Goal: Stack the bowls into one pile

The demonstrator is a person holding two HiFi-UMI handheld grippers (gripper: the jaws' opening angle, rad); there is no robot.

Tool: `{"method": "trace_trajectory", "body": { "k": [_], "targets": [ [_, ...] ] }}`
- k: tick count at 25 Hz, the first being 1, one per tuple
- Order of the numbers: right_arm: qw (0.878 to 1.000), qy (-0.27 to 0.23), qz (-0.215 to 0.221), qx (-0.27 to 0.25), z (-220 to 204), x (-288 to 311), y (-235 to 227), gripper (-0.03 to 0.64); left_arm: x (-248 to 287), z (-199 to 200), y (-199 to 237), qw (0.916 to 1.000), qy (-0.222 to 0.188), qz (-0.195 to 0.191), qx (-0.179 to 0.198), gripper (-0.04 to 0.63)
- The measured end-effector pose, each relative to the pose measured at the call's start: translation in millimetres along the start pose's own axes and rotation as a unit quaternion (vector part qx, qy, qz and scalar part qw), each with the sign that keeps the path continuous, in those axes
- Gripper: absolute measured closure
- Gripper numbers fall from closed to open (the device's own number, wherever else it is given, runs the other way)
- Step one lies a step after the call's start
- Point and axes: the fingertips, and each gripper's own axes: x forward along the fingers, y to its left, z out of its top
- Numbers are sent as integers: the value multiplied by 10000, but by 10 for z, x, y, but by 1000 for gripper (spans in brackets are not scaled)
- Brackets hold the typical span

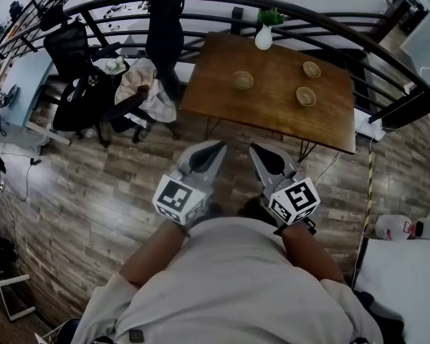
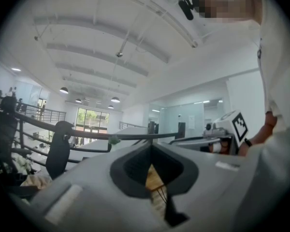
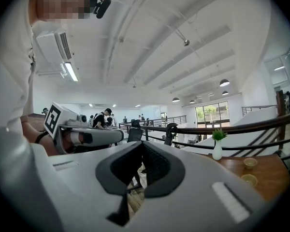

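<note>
Three small tan bowls sit apart on the brown wooden table point(image 1: 272, 110): one left of centre point(image 1: 244, 80), one at the far right point(image 1: 312, 69), one nearer on the right point(image 1: 306, 96). My left gripper point(image 1: 220, 145) and right gripper point(image 1: 252, 148) are held side by side over the plank floor, short of the table's near edge. Both are shut and hold nothing. In the left gripper view the jaws point(image 2: 151, 145) meet at the tips. The right gripper view shows its jaws point(image 3: 142, 143) closed, with two bowls point(image 3: 250, 163) point(image 3: 249, 180) off to the right.
A white vase with a green plant point(image 1: 264, 36) stands at the table's far edge. A curved black railing point(image 1: 330, 20) runs behind the table. Black office chairs with clothes point(image 1: 140, 84) stand to its left. A white bottle point(image 1: 394, 226) lies on the floor at right.
</note>
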Motion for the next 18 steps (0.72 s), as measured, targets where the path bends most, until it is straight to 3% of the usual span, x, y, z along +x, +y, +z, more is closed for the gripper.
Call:
{"method": "trace_trajectory", "body": {
  "k": [6,11,18],
  "targets": [
    [9997,-95,-44,202,36,289,-311,611,133,44,290,9998,-155,105,45,591],
    [9996,-118,35,263,46,483,-559,611,286,-16,481,9997,-39,243,17,591],
    [9993,-74,209,289,36,660,-1075,611,793,-37,658,9993,-17,377,-12,591]
  ]
}}
